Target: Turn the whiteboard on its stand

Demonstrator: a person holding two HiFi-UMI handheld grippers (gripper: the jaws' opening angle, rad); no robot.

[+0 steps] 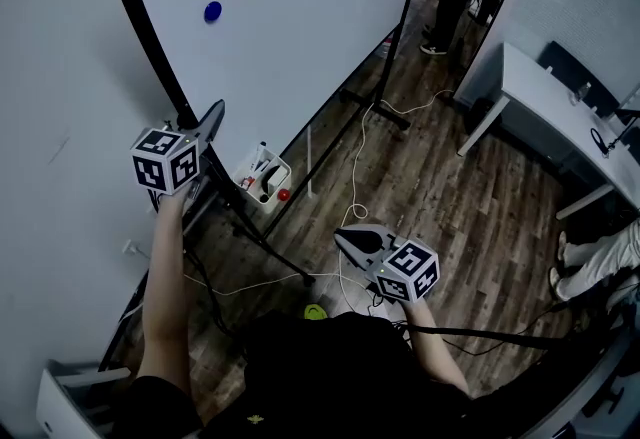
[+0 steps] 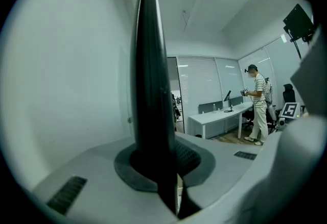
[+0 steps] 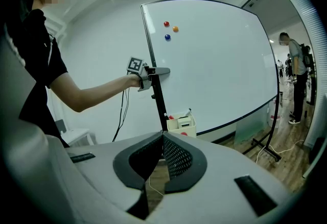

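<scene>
My left gripper point(image 1: 212, 115) was pinching the black side frame point(image 1: 148, 37) of the whiteboard point(image 1: 310, 17), which filled the upper left and upper middle of the head view on its stand point(image 1: 388, 115). My right gripper point(image 1: 352, 238), in the lower middle, had its jaws pressed together on nothing, well apart from the board.

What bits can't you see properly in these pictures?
- Head view: the top of the whiteboard, cut off by the picture's upper edge.
- Head view: what's inside the little tray, too small to tell.
- Left gripper view: the black frame bar fills the middle and hides whatever is behind it.
</scene>
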